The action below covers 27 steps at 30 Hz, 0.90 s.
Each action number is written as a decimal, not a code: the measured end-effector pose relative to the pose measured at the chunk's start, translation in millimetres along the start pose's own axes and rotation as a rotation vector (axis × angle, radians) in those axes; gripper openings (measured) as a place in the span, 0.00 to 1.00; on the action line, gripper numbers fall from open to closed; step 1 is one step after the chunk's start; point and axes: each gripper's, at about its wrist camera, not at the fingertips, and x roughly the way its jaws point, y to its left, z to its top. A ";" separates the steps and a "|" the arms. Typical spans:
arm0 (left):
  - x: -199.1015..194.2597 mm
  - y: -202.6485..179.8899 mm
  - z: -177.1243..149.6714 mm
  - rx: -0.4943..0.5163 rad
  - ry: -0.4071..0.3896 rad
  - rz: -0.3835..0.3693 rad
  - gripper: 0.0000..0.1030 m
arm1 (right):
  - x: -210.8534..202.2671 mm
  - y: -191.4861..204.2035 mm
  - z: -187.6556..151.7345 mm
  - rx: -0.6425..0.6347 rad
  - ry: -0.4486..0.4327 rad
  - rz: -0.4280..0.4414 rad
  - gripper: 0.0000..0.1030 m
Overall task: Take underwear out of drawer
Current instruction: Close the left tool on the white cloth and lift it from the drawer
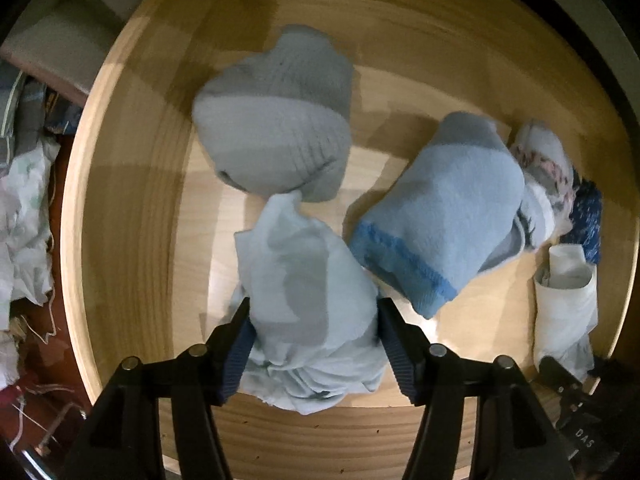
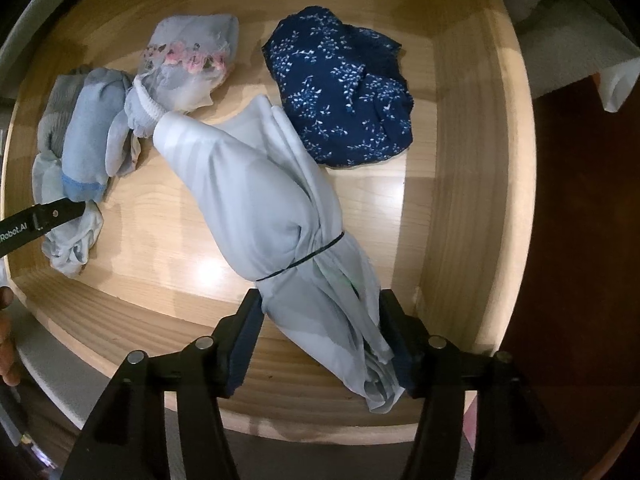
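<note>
From where I'm standing the wooden drawer (image 2: 460,168) has a smooth, slick-looking floor, with a dim cluttered room around it. The right gripper (image 2: 320,340) straddles the big pale bundle (image 2: 256,184) at 6 o'clock, jaws parted, not squeezing; it's soft and light, so grab near the tied waist. The left gripper (image 1: 312,344) likewise brackets a light-blue roll (image 1: 308,292), loose.

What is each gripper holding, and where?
Left gripper straddles the pale blue bundle at its near end, right gripper the white bundle at its tied tail; firm hold cannot be told.
</note>
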 end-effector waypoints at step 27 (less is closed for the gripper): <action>-50.6 4.3 -47.9 0.087 -0.206 -0.043 0.36 | 9.4 22.6 11.3 -0.023 -0.006 -0.038 0.56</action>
